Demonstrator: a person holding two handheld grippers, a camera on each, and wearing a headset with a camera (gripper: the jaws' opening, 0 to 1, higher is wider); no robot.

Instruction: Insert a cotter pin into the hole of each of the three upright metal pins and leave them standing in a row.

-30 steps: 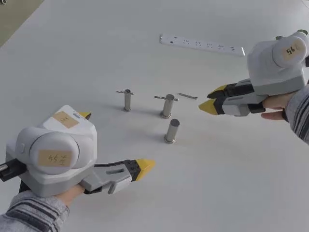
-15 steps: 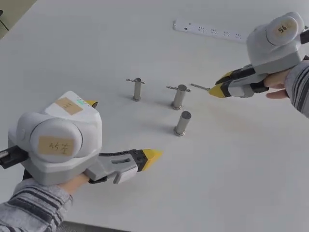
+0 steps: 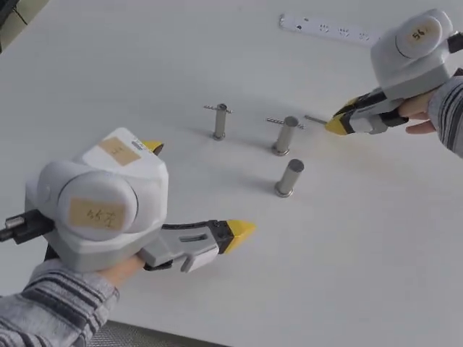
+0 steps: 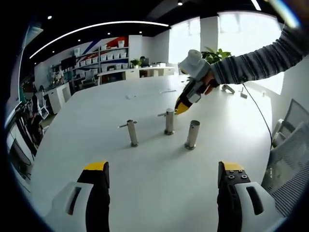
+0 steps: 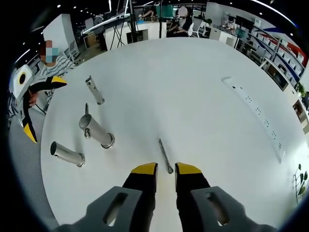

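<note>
Three upright metal pins stand on the white table. The left pin and the middle pin each carry a cotter pin through the top; the nearer pin is bare. A loose cotter pin lies flat to the right of the middle pin. My right gripper is low over the table, jaws a narrow gap apart, with the end of the cotter pin between its tips. My left gripper hovers wide open and holds nothing, well short of the pins.
A white power strip lies at the far right of the table. Bare tabletop surrounds the pins and stretches toward the near edge. Office desks and shelves stand beyond the table in the left gripper view.
My right gripper has come down and left to the loose cotter pin and narrowed its jaws around its end. The left gripper stays open in place; the head camera has shifted.
</note>
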